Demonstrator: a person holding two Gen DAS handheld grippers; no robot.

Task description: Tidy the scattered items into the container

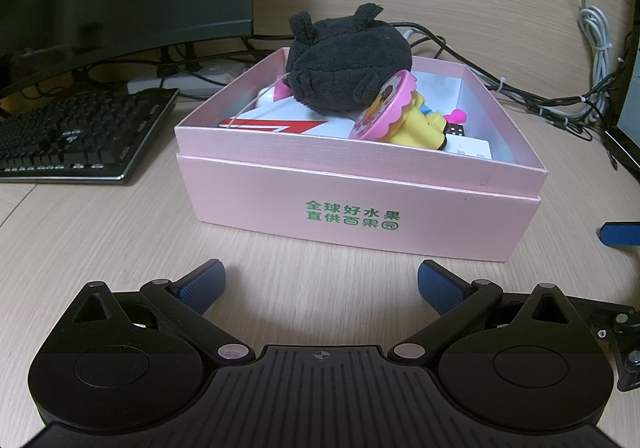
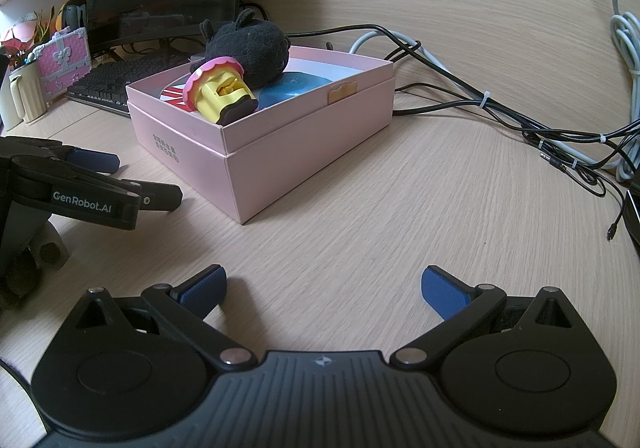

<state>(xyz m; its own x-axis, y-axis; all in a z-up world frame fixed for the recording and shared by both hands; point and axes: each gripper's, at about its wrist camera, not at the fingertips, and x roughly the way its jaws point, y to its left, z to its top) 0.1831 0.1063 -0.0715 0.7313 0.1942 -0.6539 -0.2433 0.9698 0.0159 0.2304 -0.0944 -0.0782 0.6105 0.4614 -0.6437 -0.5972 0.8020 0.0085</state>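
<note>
- Left claw (image 1: 320, 284): wide open and empty, low over the tabletop (image 1: 100, 248), in front of the pink box (image 1: 360, 207).
- Right claw (image 2: 324, 288): also spread open with nothing inside, near the corner of the box, well apart from it.
- Box: on the tabletop beside the keyboard (image 1: 72, 135), without lid, probably kept open for easy dropping.
- Inside the box: black plush toy (image 1: 344, 63) on top of the pile, yellow figure (image 1: 416, 123) with pink frilly hat on its side against it, red and white card (image 1: 272, 123) flat under them, blue round thing (image 2: 296, 87) at the right side.
- Tabletop between claws and box: bare, no loose item visible.
- Judged almost finished or finished; claws probably held back because nothing more to pick.
- Cables (image 2: 500, 103) behind the box: not part of the tidying, probably.
</note>
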